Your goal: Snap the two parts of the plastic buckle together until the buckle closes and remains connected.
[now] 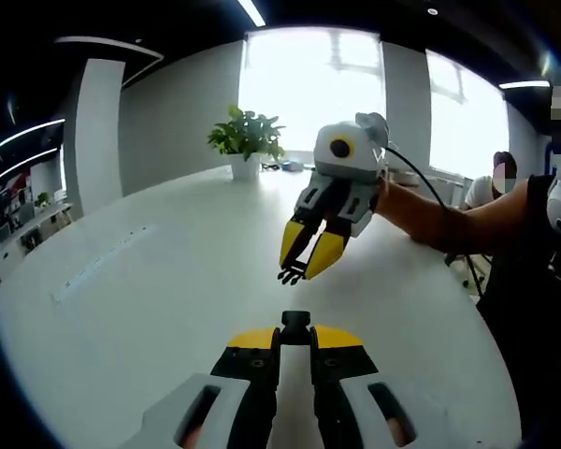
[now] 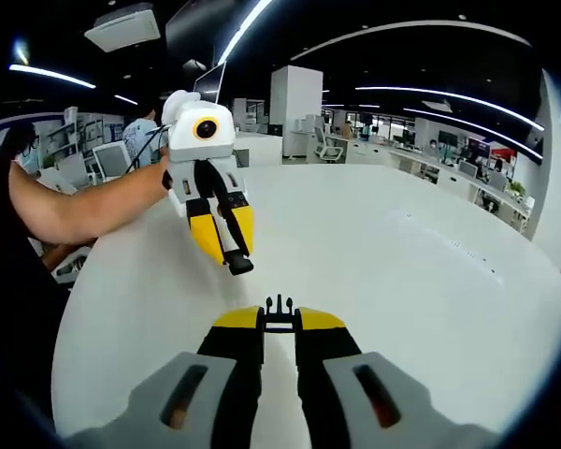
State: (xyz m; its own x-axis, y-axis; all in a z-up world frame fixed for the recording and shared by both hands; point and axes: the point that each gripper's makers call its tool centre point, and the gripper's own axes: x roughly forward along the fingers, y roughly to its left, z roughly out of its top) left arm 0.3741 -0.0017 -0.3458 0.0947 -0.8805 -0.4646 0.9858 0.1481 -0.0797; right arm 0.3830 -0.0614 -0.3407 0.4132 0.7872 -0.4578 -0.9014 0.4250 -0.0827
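Both views face each other closely above the shared white table (image 1: 150, 281).

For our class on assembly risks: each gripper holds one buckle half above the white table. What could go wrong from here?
1. The pronged half sits only at the tips of the right gripper, so it may twist or slip when pushed.
2. The socket half in the left gripper is apart from it and angled, so the prongs might miss.
3. A dropped half could slide across the table.

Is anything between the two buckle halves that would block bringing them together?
Nothing visible. The left gripper holds the socket half, the right gripper the pronged half, facing each other above the bare white table.
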